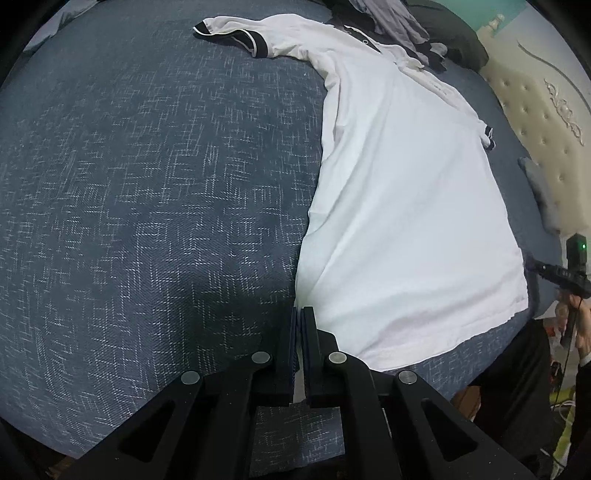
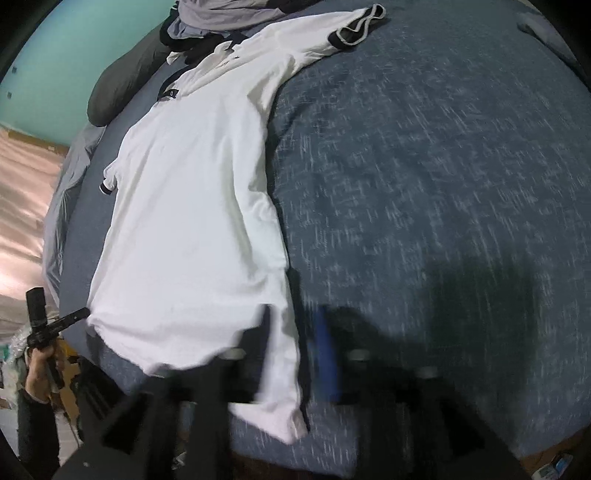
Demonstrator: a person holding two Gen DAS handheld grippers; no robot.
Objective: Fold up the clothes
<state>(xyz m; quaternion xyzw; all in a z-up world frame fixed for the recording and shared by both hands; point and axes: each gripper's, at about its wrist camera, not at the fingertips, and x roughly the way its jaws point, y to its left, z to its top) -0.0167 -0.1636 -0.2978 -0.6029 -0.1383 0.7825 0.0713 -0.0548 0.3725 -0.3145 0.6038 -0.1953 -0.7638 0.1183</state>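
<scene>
A: Where's the shirt?

B: White polo shirt lies flat on the blue bedspread, collar toward the far end by a pile of grey clothes, black-trimmed sleeves out to the sides.

A: L gripper?

B: Left gripper has its jaws together at the hem corner, a thin white edge of fabric pinched between the pads.

A: R side?

B: Right gripper is blurred, but the jaws stand partly apart w/ the other hem corner lying between them; pads don't press it.

A: Anything else?

B: Tufted cream headboard beside the bed; a hand at the frame edge.
</scene>
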